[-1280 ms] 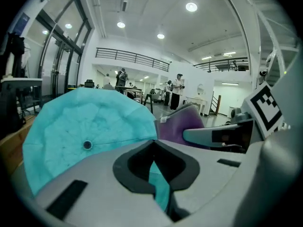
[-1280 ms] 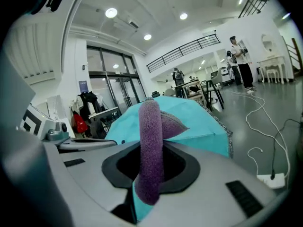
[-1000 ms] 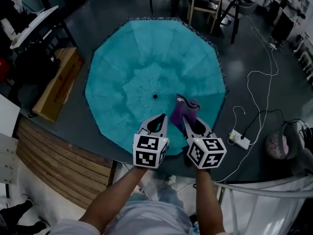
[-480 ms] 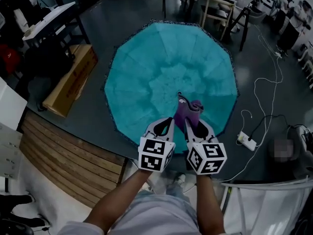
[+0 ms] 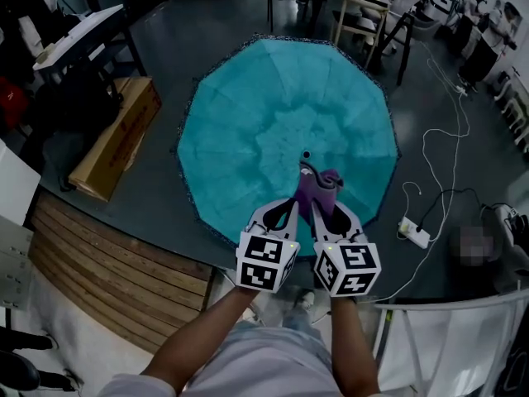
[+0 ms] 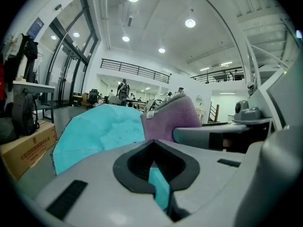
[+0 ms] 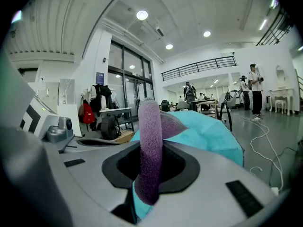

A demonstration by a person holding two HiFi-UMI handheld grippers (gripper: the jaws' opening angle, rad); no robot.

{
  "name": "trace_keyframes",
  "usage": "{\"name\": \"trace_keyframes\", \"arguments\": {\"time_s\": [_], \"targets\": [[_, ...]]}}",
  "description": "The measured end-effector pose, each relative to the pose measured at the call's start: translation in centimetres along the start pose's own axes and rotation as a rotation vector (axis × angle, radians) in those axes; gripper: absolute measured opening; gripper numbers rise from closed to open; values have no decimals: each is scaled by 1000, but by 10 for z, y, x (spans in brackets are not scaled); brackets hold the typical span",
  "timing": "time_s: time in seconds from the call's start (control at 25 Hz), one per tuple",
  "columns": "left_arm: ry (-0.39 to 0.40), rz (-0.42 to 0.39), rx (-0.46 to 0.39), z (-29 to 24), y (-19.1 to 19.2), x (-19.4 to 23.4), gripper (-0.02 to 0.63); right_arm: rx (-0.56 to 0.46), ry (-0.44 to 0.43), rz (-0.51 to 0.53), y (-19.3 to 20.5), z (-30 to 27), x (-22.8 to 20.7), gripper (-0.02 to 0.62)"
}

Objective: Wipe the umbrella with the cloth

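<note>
An open teal umbrella (image 5: 273, 114) rests canopy-up on the dark floor, its black tip (image 5: 306, 155) showing just beyond the cloth. A purple cloth (image 5: 319, 188) sticks up over the near part of the canopy, and my right gripper (image 5: 318, 208) is shut on it. In the right gripper view the cloth (image 7: 150, 150) runs as a thick fold between the jaws, with the umbrella (image 7: 203, 131) behind it. My left gripper (image 5: 286, 208) hangs close beside the right one, shut with nothing in it. The left gripper view shows the cloth (image 6: 173, 122) and the umbrella (image 6: 99, 131).
A cardboard box (image 5: 116, 139) lies left of the umbrella, with wooden planks (image 5: 107, 271) nearer me. A power strip (image 5: 413, 232) and white cables trail on the floor at right. Chairs and tables (image 5: 364, 15) stand beyond the umbrella. A white railing (image 5: 446, 329) is at lower right.
Both grippers with the cloth have shifted across the canopy toward the umbrella's tip. Over the last half second they have hardly moved.
</note>
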State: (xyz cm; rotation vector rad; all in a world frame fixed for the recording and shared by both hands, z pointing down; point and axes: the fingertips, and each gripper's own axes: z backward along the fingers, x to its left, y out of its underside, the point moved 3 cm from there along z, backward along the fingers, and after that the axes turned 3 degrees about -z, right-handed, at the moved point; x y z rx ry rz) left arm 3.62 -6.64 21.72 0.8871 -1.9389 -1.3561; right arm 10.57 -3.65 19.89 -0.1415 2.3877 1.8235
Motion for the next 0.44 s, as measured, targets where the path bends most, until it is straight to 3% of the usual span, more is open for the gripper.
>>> {"name": "trace_keyframes", "arguments": {"time_s": [0.44], "targets": [[25,5,7,13,4,-7,5,7,16,1,5,12,11,78]]}}
